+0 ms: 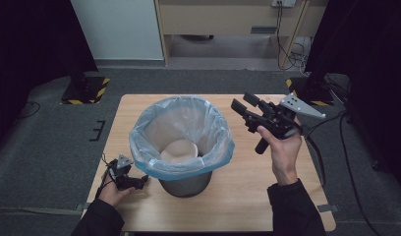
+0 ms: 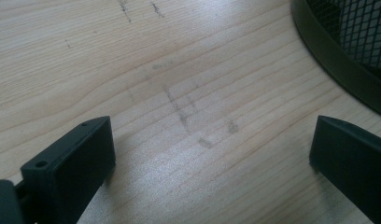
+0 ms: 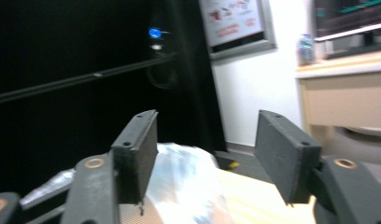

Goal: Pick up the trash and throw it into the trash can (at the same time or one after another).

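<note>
**Both grippers spread wide, nothing held**

Left gripper (image 1: 139, 182) sits low at the near left of the high view, gripped from behind by the left hand (image 1: 112, 192), dark sleeve coming in from the bottom edge. Its jaws point to the right and lie almost level; in the left gripper view they stand far apart with nothing between them.

Right gripper (image 1: 241, 111) is up high on the right, raised in the right hand (image 1: 283, 147), forearm rising from the bottom edge. Jaws aim to the left, parted, and nothing between them in the right gripper view either.
</note>
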Tool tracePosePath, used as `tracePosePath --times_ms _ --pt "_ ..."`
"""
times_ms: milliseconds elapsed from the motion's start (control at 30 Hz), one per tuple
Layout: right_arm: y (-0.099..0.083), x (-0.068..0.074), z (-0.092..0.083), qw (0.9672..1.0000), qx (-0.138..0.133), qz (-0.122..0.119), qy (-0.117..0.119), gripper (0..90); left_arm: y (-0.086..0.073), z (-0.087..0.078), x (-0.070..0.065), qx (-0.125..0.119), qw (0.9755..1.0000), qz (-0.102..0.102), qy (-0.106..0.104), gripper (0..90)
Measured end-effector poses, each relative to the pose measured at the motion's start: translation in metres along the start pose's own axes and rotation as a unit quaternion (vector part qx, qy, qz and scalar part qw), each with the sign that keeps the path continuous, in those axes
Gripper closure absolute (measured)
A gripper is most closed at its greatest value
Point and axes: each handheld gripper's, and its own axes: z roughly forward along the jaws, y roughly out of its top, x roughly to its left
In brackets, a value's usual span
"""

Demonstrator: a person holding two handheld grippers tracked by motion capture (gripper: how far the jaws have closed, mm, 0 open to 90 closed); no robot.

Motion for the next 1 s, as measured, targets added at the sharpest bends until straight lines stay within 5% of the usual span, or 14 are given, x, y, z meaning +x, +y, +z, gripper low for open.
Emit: tracePosePath --times_ms 267,500,867,1000 --pt "-0.033 -0.040 -0.026 0.9969 0.050 0.018 -0.059 33.6 0.000 0.000 0.000 0.000 1.0000 0.000 0.000 0.0" --pt "-0.085 -0.072 -0.043 0.9854 0.133 0.035 -0.101 31.2 0.000 0.000 0.000 0.000 1.0000 -0.001 0.000 0.0" --pt "-0.151 -0.098 -0.073 0.9595 0.240 0.042 -0.142 27.0 0.000 0.000 -0.001 0.000 1.0000 0.000 0.000 0.0" --pt "-0.169 -0.109 -0.080 0.9429 0.288 0.024 -0.165 24.9 0.000 0.000 -0.001 0.000 1.0000 0.000 0.000 0.0"
